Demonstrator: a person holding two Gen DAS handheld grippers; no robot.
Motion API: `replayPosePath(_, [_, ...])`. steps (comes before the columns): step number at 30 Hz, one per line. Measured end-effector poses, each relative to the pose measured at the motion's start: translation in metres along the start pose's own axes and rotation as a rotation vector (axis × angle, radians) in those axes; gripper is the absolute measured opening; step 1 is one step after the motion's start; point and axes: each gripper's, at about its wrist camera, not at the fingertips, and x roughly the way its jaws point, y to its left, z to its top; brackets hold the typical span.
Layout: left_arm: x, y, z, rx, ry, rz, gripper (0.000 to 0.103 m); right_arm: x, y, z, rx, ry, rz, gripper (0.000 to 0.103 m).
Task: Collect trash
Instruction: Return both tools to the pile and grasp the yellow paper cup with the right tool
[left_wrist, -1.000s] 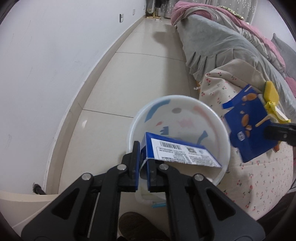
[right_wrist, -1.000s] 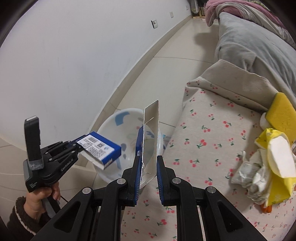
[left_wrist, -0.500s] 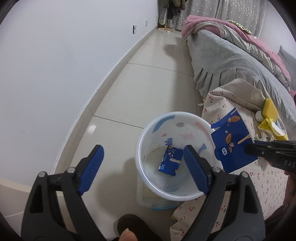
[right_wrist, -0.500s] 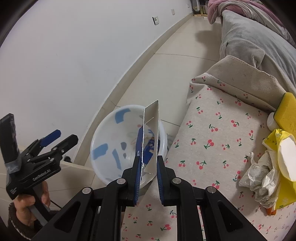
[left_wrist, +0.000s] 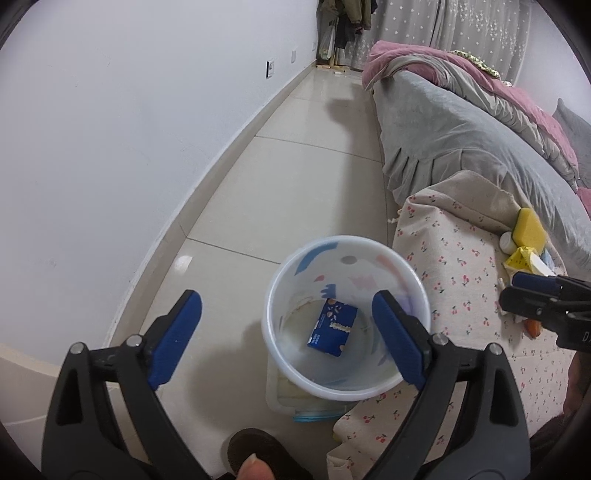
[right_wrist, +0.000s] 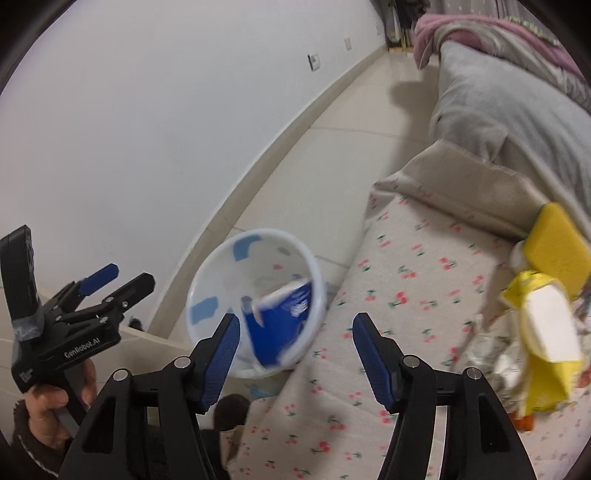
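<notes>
Trash is what you are gathering, and the white bin (left_wrist: 345, 317) on the floor is the landmark for all of it. Nearest you, your left gripper (left_wrist: 286, 336) hangs over the bin's near rim with its blue pads (left_wrist: 173, 341) spread wide and opening, nothing between them but the view down into the bin. At the bottom of the bin a small blue carton (left_wrist: 331, 326) lies flat, clear of both pads. Your right gripper (right_wrist: 295, 349) sits on the bed side of the bin, its jaws opening too; a blue wrapper (right_wrist: 280, 325) shows blurred just beyond the pads, over the bin's near wall and touching neither pad, so you hold nothing there. Your left hand (right_wrist: 51, 402) grips its handle on the wall side of the bin. Just beside the bin, on the side away from the wall, the cherry-print sheet (right_wrist: 413, 295) covers the bed edge and hangs close against the bin. Farther along that sheet from the bin lies a heap of crumpled yellow and white packaging (right_wrist: 543, 332), with a yellow sponge (right_wrist: 557, 247) just behind it. Beyond the bin the tiled floor (left_wrist: 306, 177) runs between the white wall (left_wrist: 110, 129) and a grey blanket (left_wrist: 461, 147), with a pink quilt (left_wrist: 480, 77) farthest off.
</notes>
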Motion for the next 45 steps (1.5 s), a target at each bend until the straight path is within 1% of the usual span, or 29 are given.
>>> replayPosePath(3, [-0.005, -0.008, 0.001, 0.010, -0.014, -0.012, 0.094, -0.013, -0.009, -0.004, -0.003, -0.025, -0.042, 0.066])
replayPosePath(15, [-0.014, -0.055, 0.004, 0.073, -0.023, -0.085, 0.095, -0.073, -0.072, -0.025, 0.067, -0.121, -0.121, 0.069])
replayPosePath(22, [-0.011, -0.083, 0.000, 0.116, 0.008, -0.116, 0.096, -0.108, -0.121, -0.042, 0.156, -0.160, -0.169, 0.071])
replayPosePath(28, [-0.007, -0.102, -0.002, 0.133, 0.042, -0.148, 0.096, -0.123, -0.160, -0.058, 0.233, -0.159, -0.203, 0.072])
replayPosePath(31, [-0.006, -0.112, -0.002, 0.141, 0.055, -0.162, 0.096, -0.126, -0.175, -0.063, 0.269, -0.152, -0.212, 0.072])
replayPosePath(34, [-0.004, -0.122, -0.002, 0.144, 0.067, -0.175, 0.096, -0.124, -0.185, -0.066, 0.296, -0.140, -0.202, 0.072])
replayPosePath(39, [-0.001, -0.134, -0.002, 0.156, 0.076, -0.179, 0.096, -0.113, -0.186, -0.061, 0.297, -0.121, -0.198, 0.072])
replayPosePath(45, [0.002, -0.138, -0.003, 0.157, 0.084, -0.178, 0.096, -0.090, -0.183, -0.050, 0.298, -0.077, -0.143, 0.072])
